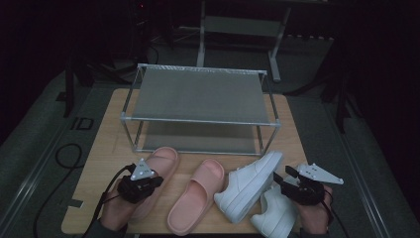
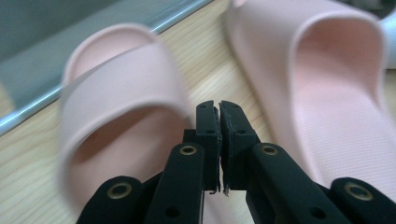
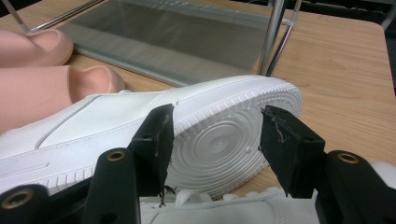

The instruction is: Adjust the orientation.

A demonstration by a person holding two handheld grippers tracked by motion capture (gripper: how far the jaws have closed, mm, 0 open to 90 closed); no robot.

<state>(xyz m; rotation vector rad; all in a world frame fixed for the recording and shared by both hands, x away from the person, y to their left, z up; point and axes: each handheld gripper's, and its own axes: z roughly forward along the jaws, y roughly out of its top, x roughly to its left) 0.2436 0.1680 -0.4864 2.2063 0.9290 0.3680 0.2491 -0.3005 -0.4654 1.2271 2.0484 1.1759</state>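
Counting from the high view, I find two soft pink rubber slides and two white leather sneakers lying in a row on the pale wooden tabletop [image 1: 101, 148], in front of one two-tier metal shoe rack [image 1: 198, 94] with grey shelves. My left gripper [image 1: 156, 179] hovers over the left pink slide [image 1: 158, 168], which lies nearest the rack's front left leg; the second pink slide [image 1: 195, 198] lies just beside it toward the middle. My right gripper [image 1: 282, 177] sits beside the tipped white sneaker [image 1: 250, 183], with the other white sneaker [image 1: 275, 210] close beneath my hand.

From the left gripper view I see what the high one cannot: my black jaws are almost pressed together, a thin slit between the pads, pinching nothing, with the left slide's strap blurred just beyond them. The right gripper view shows my jaws spread wide, apart from the tipped sneaker, whose ribbed sole with ring pattern faces them, and the laces of the other sneaker below.
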